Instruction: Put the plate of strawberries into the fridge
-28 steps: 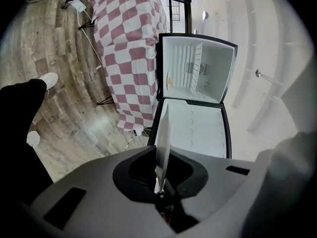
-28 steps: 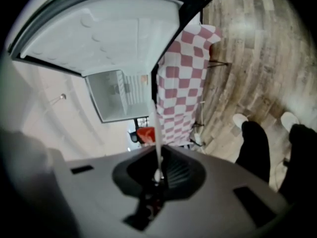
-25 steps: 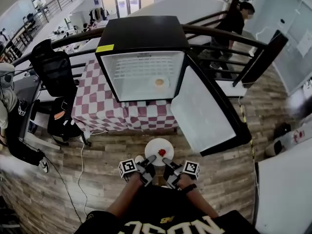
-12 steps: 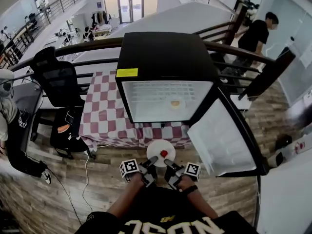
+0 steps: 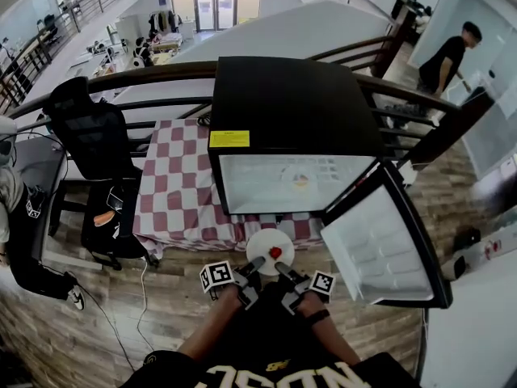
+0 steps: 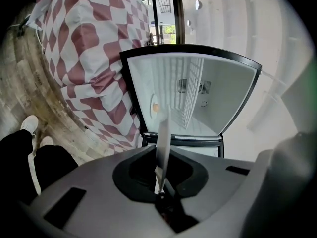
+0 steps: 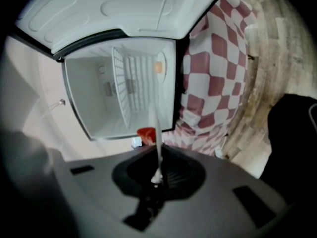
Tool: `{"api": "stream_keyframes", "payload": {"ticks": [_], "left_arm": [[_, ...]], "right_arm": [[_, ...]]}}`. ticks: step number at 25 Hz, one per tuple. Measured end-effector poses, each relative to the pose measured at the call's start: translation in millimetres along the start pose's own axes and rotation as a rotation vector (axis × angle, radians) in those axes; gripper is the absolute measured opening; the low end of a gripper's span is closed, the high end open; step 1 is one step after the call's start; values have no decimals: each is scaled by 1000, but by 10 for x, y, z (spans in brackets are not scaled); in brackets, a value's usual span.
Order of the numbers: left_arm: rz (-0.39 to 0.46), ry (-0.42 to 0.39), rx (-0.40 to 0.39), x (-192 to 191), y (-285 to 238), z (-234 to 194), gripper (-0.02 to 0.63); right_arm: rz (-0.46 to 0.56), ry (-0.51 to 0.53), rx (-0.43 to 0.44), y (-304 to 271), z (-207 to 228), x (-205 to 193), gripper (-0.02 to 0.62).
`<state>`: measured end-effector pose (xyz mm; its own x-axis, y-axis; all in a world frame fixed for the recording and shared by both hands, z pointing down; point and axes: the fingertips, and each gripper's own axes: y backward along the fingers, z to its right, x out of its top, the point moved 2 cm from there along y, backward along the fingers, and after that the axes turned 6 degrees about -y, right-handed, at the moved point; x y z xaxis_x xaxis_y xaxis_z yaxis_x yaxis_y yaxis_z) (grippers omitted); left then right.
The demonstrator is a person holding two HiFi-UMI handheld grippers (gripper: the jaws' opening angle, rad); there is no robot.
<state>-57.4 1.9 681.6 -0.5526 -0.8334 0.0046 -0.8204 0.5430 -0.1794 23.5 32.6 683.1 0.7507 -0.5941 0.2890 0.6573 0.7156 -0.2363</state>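
Observation:
A white plate (image 5: 269, 246) with one red strawberry (image 5: 275, 253) is carried between both grippers, just in front of the open black fridge (image 5: 291, 128). My left gripper (image 5: 253, 265) is shut on the plate's near-left rim and my right gripper (image 5: 282, 268) on its near-right rim. In the left gripper view the plate (image 6: 162, 148) shows edge-on between the jaws. The right gripper view shows the plate (image 7: 156, 133) edge-on with the strawberry (image 7: 146, 135) beside it. The fridge interior (image 5: 295, 180) is white, with a wire shelf and a small orange item (image 5: 300, 179) inside.
The fridge door (image 5: 380, 241) hangs open to the right. A red-and-white checked tablecloth (image 5: 174, 192) covers the table under the fridge. A black office chair (image 5: 93, 136) stands at the left. A railing (image 5: 137, 75) runs behind; a person (image 5: 452, 55) walks at the far right.
The fridge has come nearer and larger in the head view as I walk toward it. Both grippers keep holding the plate, which now sits close under the fridge's opening.

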Motion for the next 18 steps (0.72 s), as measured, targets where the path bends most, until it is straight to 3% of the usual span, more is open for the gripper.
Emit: {"api": "stream_keyframes", "payload": {"ticks": [4,9,14,18], "left_arm": [[-13,-10,2,96,-132,1,38],[29,-18,-1,376,-248,40,38],[61,-63,63,588,-415,-11,38],[87,-58,104,725,-551,-162,38]], "right_arm": [[9,-11,-11,-70,-16,129,35],[-51,125,-76,-333,-222,331,35],[-63,42,-82,-532,-198,553,35],[-90,59,-115,-709,-133,761,35]]}}
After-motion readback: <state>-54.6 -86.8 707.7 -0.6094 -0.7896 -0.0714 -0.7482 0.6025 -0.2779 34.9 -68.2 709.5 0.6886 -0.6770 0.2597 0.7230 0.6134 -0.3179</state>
